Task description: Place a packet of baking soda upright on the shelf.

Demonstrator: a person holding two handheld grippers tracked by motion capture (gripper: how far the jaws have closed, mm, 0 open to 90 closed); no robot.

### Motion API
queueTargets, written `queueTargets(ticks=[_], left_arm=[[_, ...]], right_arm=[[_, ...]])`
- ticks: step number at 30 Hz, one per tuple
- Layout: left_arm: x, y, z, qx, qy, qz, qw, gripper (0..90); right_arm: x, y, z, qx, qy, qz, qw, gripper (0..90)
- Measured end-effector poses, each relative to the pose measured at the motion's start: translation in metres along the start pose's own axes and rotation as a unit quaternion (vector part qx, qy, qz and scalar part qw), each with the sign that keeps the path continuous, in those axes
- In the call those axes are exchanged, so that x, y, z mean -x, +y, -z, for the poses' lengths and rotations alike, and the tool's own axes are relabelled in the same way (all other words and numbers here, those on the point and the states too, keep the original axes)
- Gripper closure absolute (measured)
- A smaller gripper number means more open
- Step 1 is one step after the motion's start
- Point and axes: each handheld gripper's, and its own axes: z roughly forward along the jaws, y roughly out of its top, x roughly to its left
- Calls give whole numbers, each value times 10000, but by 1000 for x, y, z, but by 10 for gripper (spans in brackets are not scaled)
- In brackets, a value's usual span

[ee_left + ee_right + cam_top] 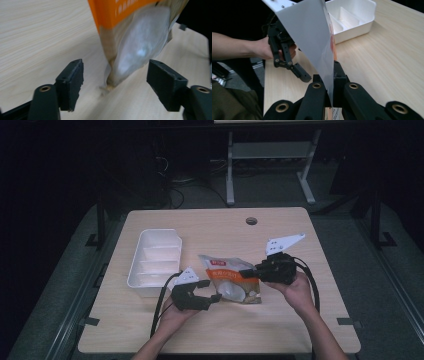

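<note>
A snack bag, orange and cream with a clear window, is held up off the wooden table at its middle. My right gripper is shut on the bag's right edge. In the right gripper view the bag rises as a silvery sheet from between the closed jaws of the right gripper. My left gripper stands open at the bag's lower left corner. In the left gripper view that corner of the bag hangs between the spread jaws of the left gripper, and neither pad touches it.
A white tray with several compartments stands left of the bag, close behind the left gripper, and also appears in the right gripper view. A round cable hole sits near the table's far edge. The left hand holds its gripper near the table's front edge.
</note>
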Motion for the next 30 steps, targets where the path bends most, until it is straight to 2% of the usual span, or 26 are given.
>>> queueTargets(ticks=[2,4,5,6,11,13,15,21,24,26,28,30], left_arm=[[-1,-1,0,69,-309,86,9995,407],[-2,-1,-2,83,-444,198,9988,457],[-4,-1,-3,89,-491,220,9985,486],[-6,-2,-3,112,-543,280,9981,529],[-7,-2,-5,72,-528,270,9982,513],[-5,-2,-6,52,-507,219,9985,544],[-3,-1,-6,41,-437,100,9990,610],[-1,-1,-5,15,-511,34,9987,779],[3,0,-6,-11,-441,-70,9990,837],[3,0,-6,-30,-458,-93,9989,847],[4,0,-6,-28,-468,-74,9989,855],[3,0,-6,-14,-484,-35,9988,855]], right_arm=[[-1,-6,-2,33,93,-12,10000,897],[-1,-13,-4,103,219,-64,9997,897],[-1,-16,-3,200,333,-118,9992,897],[-2,-21,-2,285,354,-149,9989,897],[0,-32,-1,478,494,-282,9972,897],[2,-34,0,480,479,-326,9972,896],[2,-35,2,448,414,-301,9977,896],[5,-44,5,476,191,-413,9978,894],[5,-45,5,422,30,-351,9985,890],[4,-45,5,394,-26,-317,9987,884],[5,-45,5,350,-106,-291,9989,825],[6,-48,3,140,-271,-261,9992,777]])
